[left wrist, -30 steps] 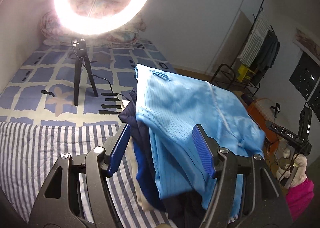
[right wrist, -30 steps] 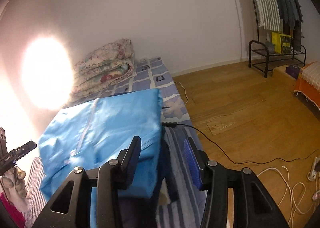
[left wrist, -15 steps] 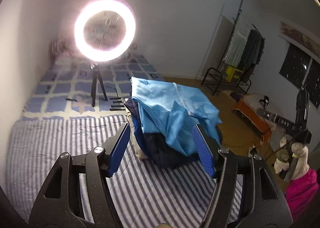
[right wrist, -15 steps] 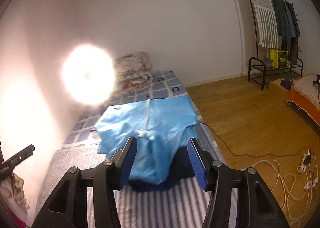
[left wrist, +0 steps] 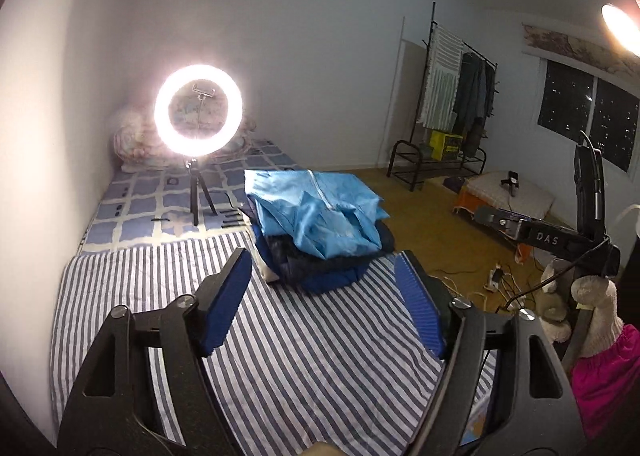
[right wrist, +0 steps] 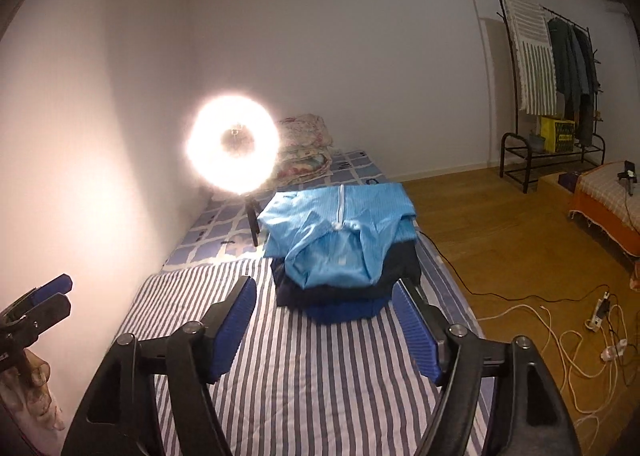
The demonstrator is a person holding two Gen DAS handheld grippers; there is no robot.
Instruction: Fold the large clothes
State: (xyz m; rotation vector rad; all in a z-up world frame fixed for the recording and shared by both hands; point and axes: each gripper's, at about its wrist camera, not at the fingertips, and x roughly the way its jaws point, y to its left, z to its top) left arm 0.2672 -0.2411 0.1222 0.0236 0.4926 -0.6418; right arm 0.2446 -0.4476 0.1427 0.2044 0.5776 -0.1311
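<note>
bed (left wrist: 304, 368), one: striped sheet in front, checked sheet behind; serves as the folding surface. stack of folded clothes (right wrist: 344, 252), one, on the striped sheet near the bed's floor-side edge: light blue zip jacket (left wrist: 316, 216) on top, at least two dark blue garments under it, set aside as likely finished work. ring light (left wrist: 198, 121), one, on a tripod on the checked sheet, lighting the stack. left claw (left wrist: 322, 304) and right claw (right wrist: 324, 330), two: jaws opening, nothing between them, both well short of the stack.

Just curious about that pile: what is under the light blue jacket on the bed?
Under the light blue jacket lie darker folded clothes, navy and bright blue, with something pale at one edge. How many, the jacket hides.
</note>
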